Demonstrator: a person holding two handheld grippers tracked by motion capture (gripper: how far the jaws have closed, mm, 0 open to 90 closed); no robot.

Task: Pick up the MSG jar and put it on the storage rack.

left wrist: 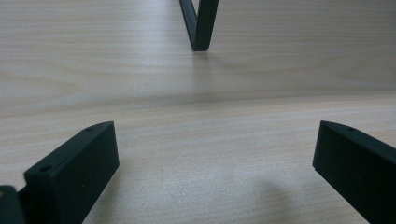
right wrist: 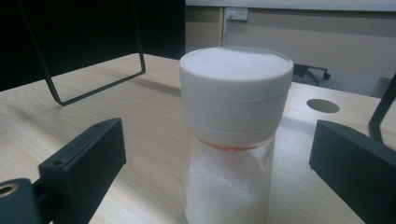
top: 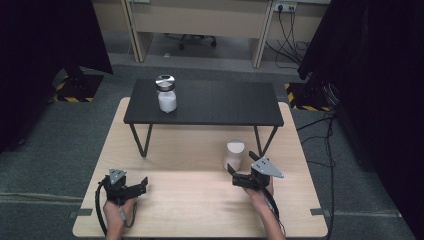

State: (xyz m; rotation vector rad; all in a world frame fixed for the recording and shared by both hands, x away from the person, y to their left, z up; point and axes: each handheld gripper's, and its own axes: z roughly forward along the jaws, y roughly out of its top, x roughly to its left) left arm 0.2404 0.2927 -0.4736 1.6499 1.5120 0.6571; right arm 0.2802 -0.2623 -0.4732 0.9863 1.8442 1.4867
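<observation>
While the white-capped jar (right wrist: 233, 135) stands upright on the wooden table (top: 190, 200), just in front of the black shelf's leg, I see it between my right gripper (top: 243, 168)'s spread jaws, untouched. My left gripper (top: 145, 184) rests apart, gaping over bare wood.

A silver-lidded jar (top: 166, 94) (white contents) stands on the black shelf (top: 225, 105).

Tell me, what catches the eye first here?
The white-capped jar of white powder, standing on the wooden table right between the open right tongs, not touched. Behind it, a second jar with a metal lid stands on a low black shelf. The left tongs rest open at the near left.
</observation>
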